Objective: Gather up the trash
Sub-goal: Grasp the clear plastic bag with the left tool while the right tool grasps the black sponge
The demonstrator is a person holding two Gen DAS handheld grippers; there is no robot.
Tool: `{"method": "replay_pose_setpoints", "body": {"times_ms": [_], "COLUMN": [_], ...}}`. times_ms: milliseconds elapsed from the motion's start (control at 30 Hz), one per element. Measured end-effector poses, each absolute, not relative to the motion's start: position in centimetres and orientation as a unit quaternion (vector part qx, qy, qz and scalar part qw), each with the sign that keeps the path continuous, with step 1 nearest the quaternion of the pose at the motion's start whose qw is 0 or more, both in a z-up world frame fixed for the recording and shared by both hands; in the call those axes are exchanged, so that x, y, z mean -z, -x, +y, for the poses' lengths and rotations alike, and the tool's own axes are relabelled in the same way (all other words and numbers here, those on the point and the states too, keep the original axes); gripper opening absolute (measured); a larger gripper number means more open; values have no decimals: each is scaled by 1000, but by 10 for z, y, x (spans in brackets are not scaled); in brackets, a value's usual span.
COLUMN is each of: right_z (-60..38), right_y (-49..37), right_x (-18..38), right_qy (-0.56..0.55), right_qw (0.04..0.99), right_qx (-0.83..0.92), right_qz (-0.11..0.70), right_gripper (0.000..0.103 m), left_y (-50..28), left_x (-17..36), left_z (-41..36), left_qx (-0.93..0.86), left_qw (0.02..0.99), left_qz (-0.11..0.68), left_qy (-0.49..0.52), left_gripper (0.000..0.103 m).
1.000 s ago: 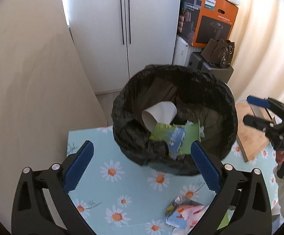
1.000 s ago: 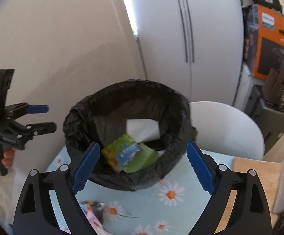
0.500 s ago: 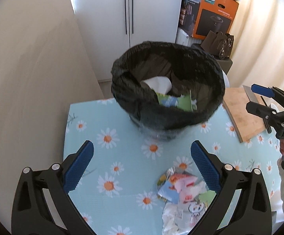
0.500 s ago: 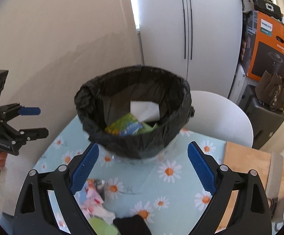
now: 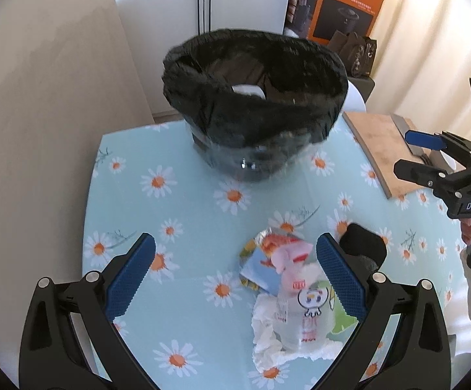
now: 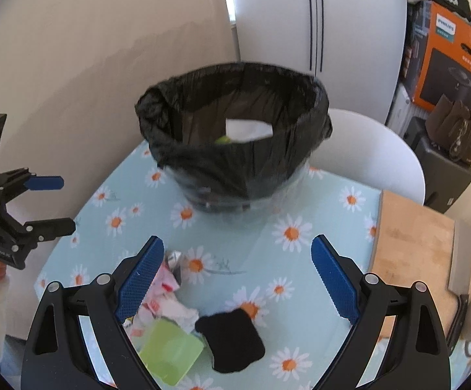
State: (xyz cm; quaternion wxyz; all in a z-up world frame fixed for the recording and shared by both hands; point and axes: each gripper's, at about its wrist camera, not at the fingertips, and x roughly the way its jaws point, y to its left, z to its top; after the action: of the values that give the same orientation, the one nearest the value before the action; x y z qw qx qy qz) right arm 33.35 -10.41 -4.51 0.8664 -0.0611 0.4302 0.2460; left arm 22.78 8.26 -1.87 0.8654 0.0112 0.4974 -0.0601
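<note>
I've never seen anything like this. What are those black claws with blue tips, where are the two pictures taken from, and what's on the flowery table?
They are hand-held grabbers, one in each of a person's hands, each with a camera looking along its jaws. One picture is from the left gripper, the other from the right gripper; both are open and hold nothing. On the daisy tablecloth stand a bin with a black bag, holding some trash, and a pile of wrappers, a black scrap, a green piece and a wooden board.
</note>
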Motion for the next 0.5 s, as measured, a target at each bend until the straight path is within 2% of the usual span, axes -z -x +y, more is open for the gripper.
{"method": "replay_pose_setpoints", "body": {"times_ms": [500], "right_z": [-109], "right_y": [-320], "right_x": [105], "right_qy": [74], "right_qw": [832], "right_qx": [-237], "right_qz": [497], "right_gripper": [88], "left_y": [-208], "left_x": [68], "left_z": [45], "left_qx": [113], "left_qw": [833], "left_qz": [541], "left_qy": [-12], "left_gripper": [97]}}
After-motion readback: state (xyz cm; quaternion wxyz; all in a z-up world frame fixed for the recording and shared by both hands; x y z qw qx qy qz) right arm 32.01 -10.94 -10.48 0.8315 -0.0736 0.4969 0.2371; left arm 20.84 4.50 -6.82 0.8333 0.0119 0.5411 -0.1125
